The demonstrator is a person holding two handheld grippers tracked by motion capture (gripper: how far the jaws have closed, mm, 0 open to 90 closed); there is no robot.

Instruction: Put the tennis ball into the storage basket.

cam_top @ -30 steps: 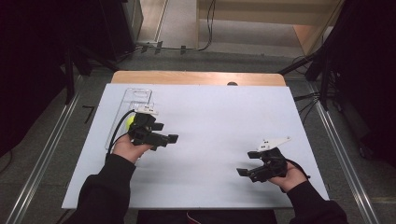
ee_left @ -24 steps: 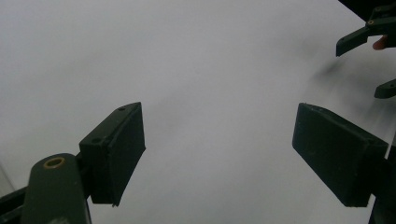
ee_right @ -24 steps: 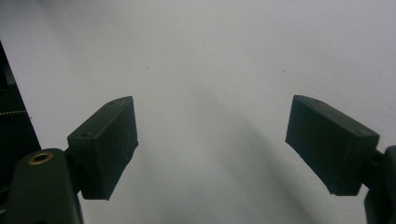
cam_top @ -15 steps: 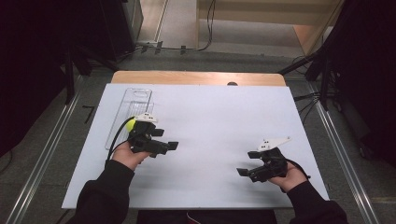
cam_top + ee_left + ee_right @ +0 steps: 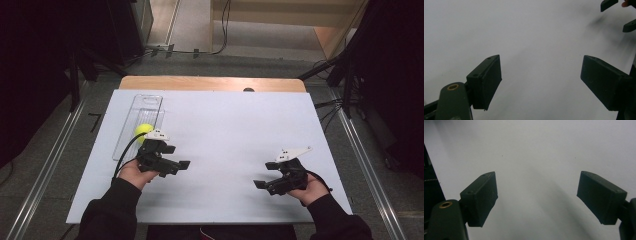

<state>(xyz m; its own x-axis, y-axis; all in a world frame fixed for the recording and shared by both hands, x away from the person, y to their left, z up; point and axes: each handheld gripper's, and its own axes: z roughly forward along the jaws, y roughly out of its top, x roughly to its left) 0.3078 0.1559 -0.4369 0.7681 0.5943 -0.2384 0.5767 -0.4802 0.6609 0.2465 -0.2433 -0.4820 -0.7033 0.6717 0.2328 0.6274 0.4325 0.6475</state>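
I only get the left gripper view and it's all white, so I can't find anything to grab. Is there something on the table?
Observer: Yes, a yellow ball lies in a clear tray on the left side of the table, just beyond the left gripper.
Operator: Are the black bits in my top corner something to pick up?
Observer: No, those are the jaws of the right gripper. It points toward yours, open and with nothing in it.
Operator: Is my gripper pointing at the ball?
Observer: No, it points right across the table, away from the tray.
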